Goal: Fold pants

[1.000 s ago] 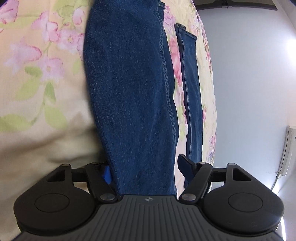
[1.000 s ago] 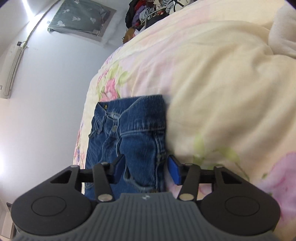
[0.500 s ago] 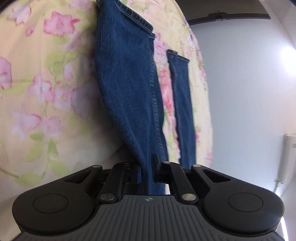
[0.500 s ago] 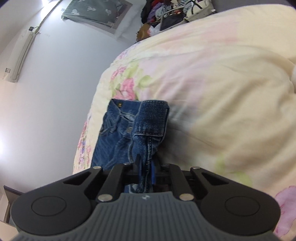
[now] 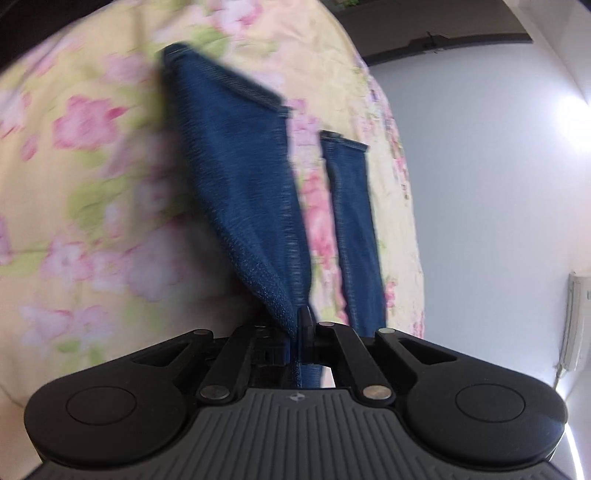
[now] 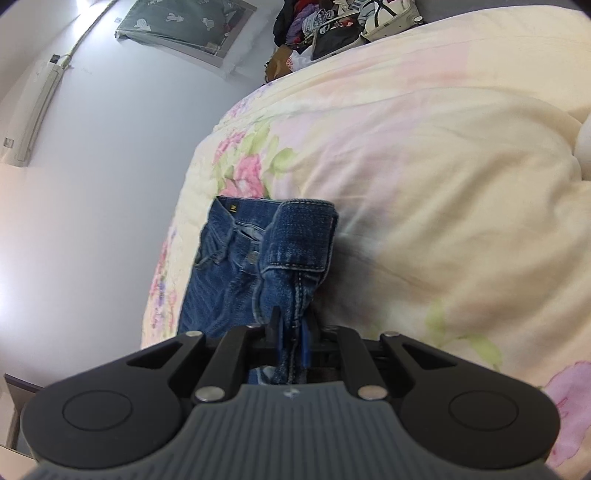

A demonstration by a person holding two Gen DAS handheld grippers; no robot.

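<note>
A pair of blue jeans (image 5: 236, 177) is spread on a floral bedspread (image 5: 85, 206), and both ends are pinched and raised off the fabric. In the left wrist view, one leg is drawn up from the lower centre of the frame toward the upper left, its hem (image 5: 225, 79) blurred; the other leg (image 5: 351, 221) lies flat just right of it, with a strip of bedspread showing between them. The left gripper (image 5: 299, 328) is closed on the edge of the raised leg, the denim bunched between its fingers.

In the right wrist view, the waistband end (image 6: 258, 240) sits at the centre of the frame, near the left edge of the bed. A folded flap of the waistband (image 6: 303, 236) stands up above the fly and button. The right gripper (image 6: 290, 332) is clamped on the seam below that flap.

A pale wall (image 6: 92, 184) fills the left of this view, an air conditioner (image 6: 37, 107) is mounted at the upper left, and piled clothes and bags (image 6: 332, 26) are seen at the top.
</note>
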